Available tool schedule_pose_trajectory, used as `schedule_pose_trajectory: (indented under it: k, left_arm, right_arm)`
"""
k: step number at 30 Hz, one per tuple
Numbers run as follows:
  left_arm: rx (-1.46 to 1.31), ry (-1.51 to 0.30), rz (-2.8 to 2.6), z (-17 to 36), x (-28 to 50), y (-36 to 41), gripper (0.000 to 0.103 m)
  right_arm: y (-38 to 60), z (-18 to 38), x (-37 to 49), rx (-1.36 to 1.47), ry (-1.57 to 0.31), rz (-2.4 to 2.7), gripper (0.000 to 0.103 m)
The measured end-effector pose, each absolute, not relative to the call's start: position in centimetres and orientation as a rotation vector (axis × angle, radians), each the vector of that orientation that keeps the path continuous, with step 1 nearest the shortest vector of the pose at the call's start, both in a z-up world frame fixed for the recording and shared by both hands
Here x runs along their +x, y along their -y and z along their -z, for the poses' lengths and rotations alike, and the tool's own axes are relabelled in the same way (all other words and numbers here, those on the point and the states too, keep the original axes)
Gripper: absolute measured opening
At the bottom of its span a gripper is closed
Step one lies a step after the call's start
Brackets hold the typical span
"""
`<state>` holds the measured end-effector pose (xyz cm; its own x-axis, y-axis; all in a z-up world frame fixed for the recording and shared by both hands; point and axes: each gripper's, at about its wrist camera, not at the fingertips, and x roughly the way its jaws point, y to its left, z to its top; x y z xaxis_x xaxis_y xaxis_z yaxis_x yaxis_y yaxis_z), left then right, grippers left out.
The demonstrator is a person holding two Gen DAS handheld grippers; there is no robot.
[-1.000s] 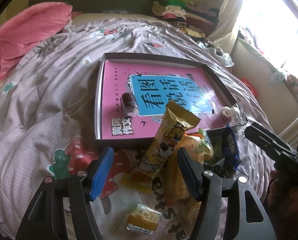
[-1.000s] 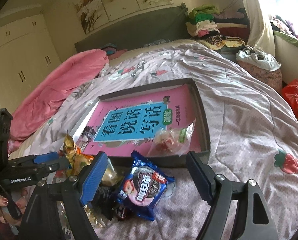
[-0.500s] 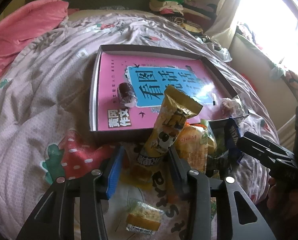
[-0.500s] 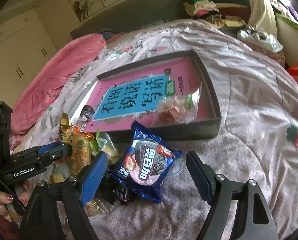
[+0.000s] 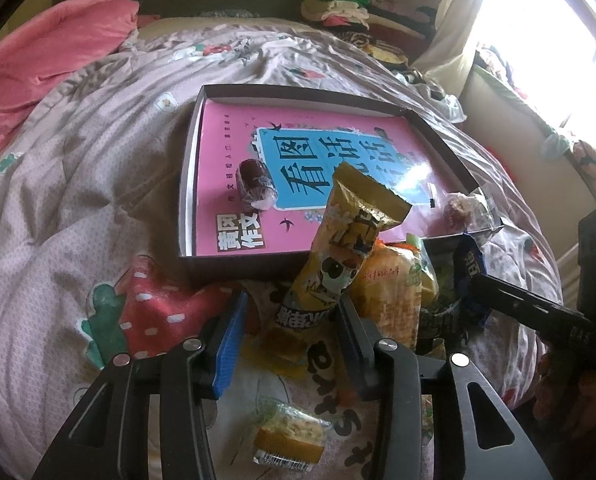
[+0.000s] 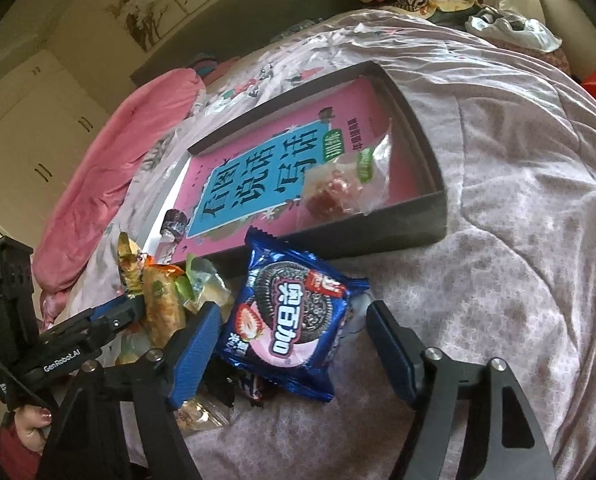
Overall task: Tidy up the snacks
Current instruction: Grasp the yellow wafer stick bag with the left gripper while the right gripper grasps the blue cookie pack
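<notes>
A dark shallow box [image 5: 202, 200] [image 6: 417, 216] lined with a pink book lies on the bed. It holds a dark wrapped snack [image 5: 254, 184] and a clear candy bag [image 6: 341, 188]. My left gripper [image 5: 290, 332] is open, its fingers on either side of the lower end of a tall yellow snack bag [image 5: 345, 248], which leans on an orange packet [image 5: 393, 288]. My right gripper [image 6: 294, 340] is open around a blue Oreo pack [image 6: 294, 312] lying in front of the box.
A small yellow-and-clear packet [image 5: 290, 440] lies below the left fingers. More loose snacks [image 6: 186, 292] are piled left of the Oreo pack. A pink duvet [image 5: 46, 64] and stacked clothes [image 5: 345, 4] lie at the bed's far side.
My left gripper has moved forward and narrowed around the yellow bag's base. My right gripper has moved down and forward, so the Oreo pack now lies between its fingers.
</notes>
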<state>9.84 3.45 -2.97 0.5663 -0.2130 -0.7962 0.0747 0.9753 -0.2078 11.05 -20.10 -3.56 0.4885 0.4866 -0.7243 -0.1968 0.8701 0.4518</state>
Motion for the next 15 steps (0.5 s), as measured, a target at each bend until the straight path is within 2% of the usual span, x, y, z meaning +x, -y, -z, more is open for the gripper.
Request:
schedule_pose_trajectory:
  k: [8,11,12,15]
  left_arm:
    - [-0.156,-0.958,0.174,3.33,10.02,-3.31,0.045]
    - [-0.159,-0.958,0.175,3.53,10.14,-3.21,0.043]
    - [-0.161,-0.960,0.176,3.63,10.25,-3.21,0.043]
    - [-0.160,-0.966,0.175,4.03,10.44,-3.07,0.041]
  right_arm:
    - [19.70,3.91,11.31,0.329,-0.966,-0.439,0.065]
    - [19.91,3.93,11.32,0.336,-0.956,-0.446,0.058]
    - [20.02,3.88,11.34,0.339,-0.950,-0.447,0.053]
    - [20.06,3.69,11.26,0.336,-0.944,-0.454,0.052]
